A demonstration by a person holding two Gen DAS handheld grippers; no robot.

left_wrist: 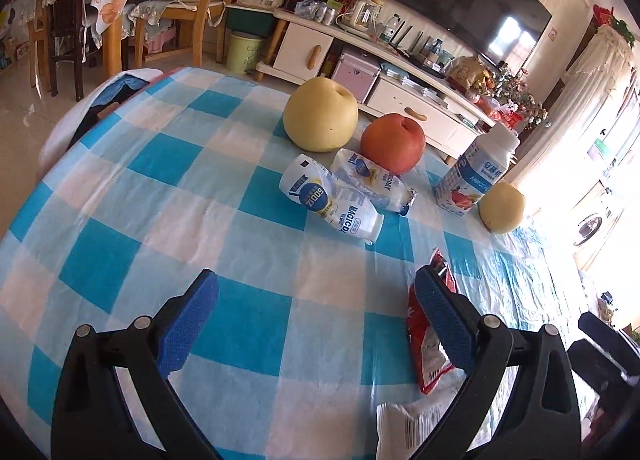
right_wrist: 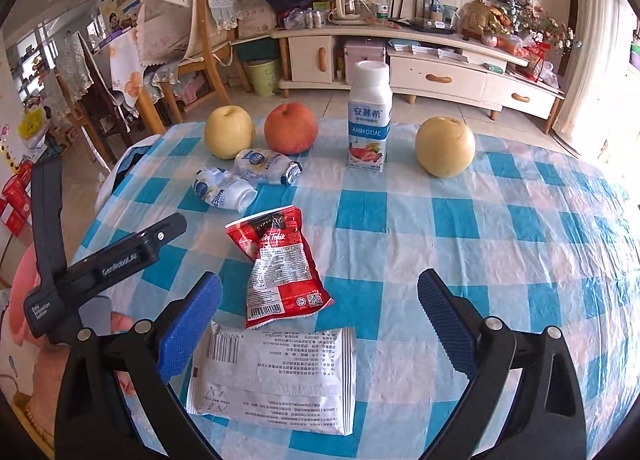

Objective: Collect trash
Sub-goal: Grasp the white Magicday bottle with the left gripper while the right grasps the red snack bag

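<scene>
Nearest us, a white wrapper [right_wrist: 276, 378] and a red snack packet [right_wrist: 280, 264] lie flat on the checked tablecloth [right_wrist: 500, 252]; two crushed yogurt bottles [right_wrist: 224, 188] lie beyond them. We judge nothing collected: our left gripper [left_wrist: 316, 316] and right gripper [right_wrist: 320, 320] gape wide, empty.

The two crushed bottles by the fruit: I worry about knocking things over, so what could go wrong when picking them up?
1. The crushed bottles lie against each other, right beside the red apple and yellow pear; a wide grab might nudge fruit into rolling.
2. The upright yogurt bottle stands close by and could tip if brushed.
3. Both are round and may roll from the open left hand-held gripper.
</scene>
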